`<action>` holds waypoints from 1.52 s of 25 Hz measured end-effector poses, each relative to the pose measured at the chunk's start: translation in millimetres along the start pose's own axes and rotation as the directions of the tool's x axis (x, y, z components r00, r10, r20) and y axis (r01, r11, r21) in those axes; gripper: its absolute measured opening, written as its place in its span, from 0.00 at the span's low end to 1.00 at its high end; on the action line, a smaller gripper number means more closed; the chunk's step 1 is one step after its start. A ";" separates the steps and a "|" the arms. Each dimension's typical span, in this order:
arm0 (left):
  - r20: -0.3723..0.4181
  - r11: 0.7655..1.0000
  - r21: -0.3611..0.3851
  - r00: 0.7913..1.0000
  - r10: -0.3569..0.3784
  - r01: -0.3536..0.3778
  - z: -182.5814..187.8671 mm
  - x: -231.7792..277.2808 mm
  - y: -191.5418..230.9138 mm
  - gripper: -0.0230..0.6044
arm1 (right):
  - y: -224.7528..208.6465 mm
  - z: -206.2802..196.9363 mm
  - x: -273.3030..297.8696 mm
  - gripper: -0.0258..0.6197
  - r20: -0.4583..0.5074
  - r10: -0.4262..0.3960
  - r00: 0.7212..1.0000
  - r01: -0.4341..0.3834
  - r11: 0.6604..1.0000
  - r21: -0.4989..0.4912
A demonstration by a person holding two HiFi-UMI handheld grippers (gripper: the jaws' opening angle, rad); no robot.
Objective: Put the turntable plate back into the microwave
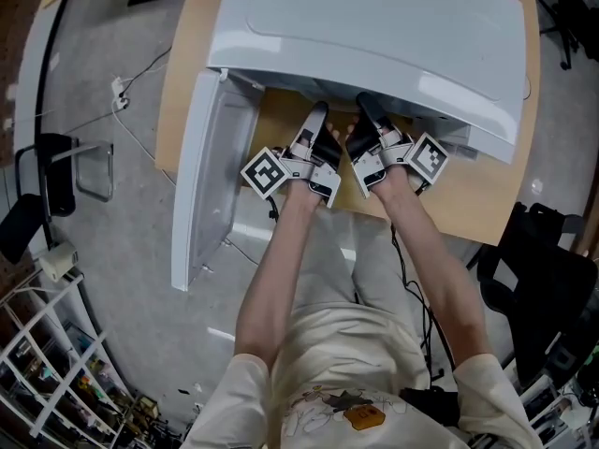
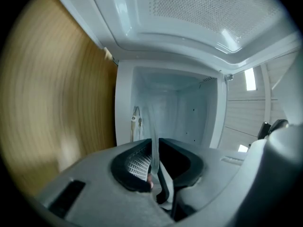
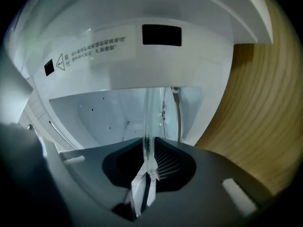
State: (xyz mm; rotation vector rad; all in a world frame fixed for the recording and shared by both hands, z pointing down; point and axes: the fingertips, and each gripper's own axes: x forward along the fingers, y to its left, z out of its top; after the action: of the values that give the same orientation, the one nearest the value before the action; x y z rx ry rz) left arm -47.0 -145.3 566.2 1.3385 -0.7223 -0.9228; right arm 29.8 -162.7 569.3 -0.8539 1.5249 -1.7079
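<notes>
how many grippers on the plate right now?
2. Left gripper and right gripper, side by side at the open microwave, each clamped on the plate rim.

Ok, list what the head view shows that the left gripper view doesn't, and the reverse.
Head view only: the person's arms, the floor and the top of the microwave.
Left gripper view only: the cavity and the glass plate, edge-on and pinched between the jaws.
Both: the left gripper, the table and the microwave itself.
</notes>
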 end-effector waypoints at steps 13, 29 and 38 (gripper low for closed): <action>-0.022 0.999 -0.001 0.999 0.042 -0.042 9.1 29.5 8.1 0.10 | -2.7 5.3 10.0 0.19 0.036 -0.039 0.999 0.040 0.999 -0.017; -0.059 0.996 0.029 0.995 0.086 -0.084 14.8 37.9 13.5 0.17 | -23.5 -6.0 12.6 0.07 -0.010 -0.150 0.989 0.150 0.989 -0.006; -0.080 0.975 -0.018 0.973 0.218 -0.220 20.5 -1.3 73.2 0.17 | -23.7 -3.3 18.8 0.08 0.019 -0.169 0.985 0.170 0.985 -0.030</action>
State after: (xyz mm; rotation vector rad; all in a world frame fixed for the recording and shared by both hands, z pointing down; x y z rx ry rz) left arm -55.3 -154.6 641.2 1.2366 -0.7783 -0.6985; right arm 15.2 -174.7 593.2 -1.0371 1.5084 -1.7963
